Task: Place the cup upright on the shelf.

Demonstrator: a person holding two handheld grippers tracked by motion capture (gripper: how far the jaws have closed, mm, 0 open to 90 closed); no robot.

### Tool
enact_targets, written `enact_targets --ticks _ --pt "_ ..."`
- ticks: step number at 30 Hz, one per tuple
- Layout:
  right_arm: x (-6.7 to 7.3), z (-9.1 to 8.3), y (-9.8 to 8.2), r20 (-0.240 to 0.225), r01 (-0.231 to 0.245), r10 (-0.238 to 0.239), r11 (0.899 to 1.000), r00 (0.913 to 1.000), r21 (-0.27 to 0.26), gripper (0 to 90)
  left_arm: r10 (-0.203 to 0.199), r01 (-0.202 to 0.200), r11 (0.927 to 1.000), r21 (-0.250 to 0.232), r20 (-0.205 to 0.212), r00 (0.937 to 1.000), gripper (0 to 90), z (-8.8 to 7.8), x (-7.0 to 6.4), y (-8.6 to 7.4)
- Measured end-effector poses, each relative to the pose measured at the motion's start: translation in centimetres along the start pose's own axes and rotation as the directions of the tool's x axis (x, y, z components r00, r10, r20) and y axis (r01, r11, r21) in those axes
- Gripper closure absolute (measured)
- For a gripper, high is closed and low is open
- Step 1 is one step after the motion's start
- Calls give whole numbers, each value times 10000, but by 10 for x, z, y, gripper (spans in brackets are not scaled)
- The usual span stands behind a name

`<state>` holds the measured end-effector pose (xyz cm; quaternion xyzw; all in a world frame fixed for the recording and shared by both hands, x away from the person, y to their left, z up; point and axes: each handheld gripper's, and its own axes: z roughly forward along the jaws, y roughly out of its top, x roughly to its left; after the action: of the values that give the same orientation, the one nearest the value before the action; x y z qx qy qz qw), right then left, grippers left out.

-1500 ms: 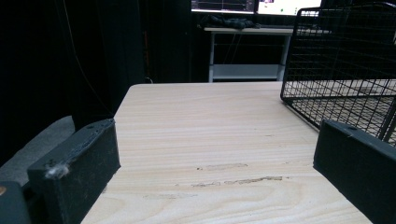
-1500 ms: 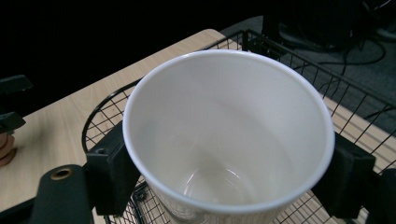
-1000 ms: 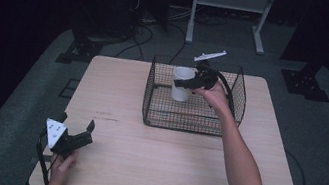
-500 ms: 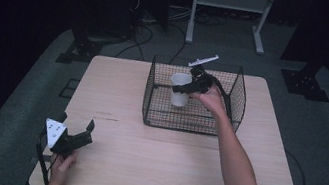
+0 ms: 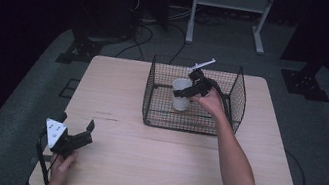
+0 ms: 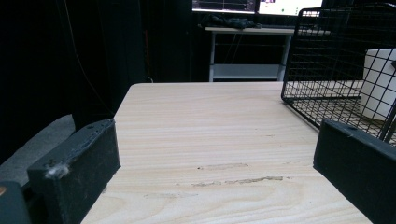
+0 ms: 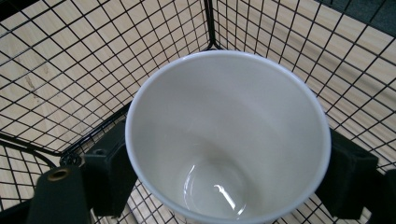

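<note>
the right gripper (image 5: 188, 92) reaches into the black wire basket (image 5: 238, 92) and is clamped on a white cup (image 5: 181, 95), one black jaw against each side of its wall. in the right gripper view the cup (image 7: 224, 135) is seen from above, open end up and nothing inside it, with the basket's mesh (image 7: 70, 60) and pale wood all around. in the high view the cup stands upright, near the middle of the basket; whether its base touches the basket floor cannot be told. the person's right hand (image 5: 212, 100) grips the tool from the near right, the forearm crossing the basket's front rim.

the left gripper (image 5: 76, 128) lies low at the near left corner of the wooden table (image 5: 142, 154), well apart from the basket, held by the left hand (image 5: 62, 161). its jaws are spread wide with nothing between them; in the left gripper view bare tabletop (image 6: 210, 140) shows in the gap, and the basket (image 6: 327, 56) with the cup (image 6: 380, 84) stands farther off to the right.

the basket sits on the far half of the table, right of centre.
</note>
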<state>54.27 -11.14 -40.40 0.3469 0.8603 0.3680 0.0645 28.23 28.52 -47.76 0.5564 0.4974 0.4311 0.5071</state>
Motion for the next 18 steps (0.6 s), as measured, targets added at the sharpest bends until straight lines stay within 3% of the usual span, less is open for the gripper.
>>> enact_targets --ticks 8,18 --pt "5 -2 0 -42 211 -210 9997 9998 157 185 1 0 10000 47 -48 10000 0 1 0 0" --pt "7 -4 0 -127 309 -309 9995 9994 -24 174 8 -7 10000 13 -7 10000 0 0 0 0"
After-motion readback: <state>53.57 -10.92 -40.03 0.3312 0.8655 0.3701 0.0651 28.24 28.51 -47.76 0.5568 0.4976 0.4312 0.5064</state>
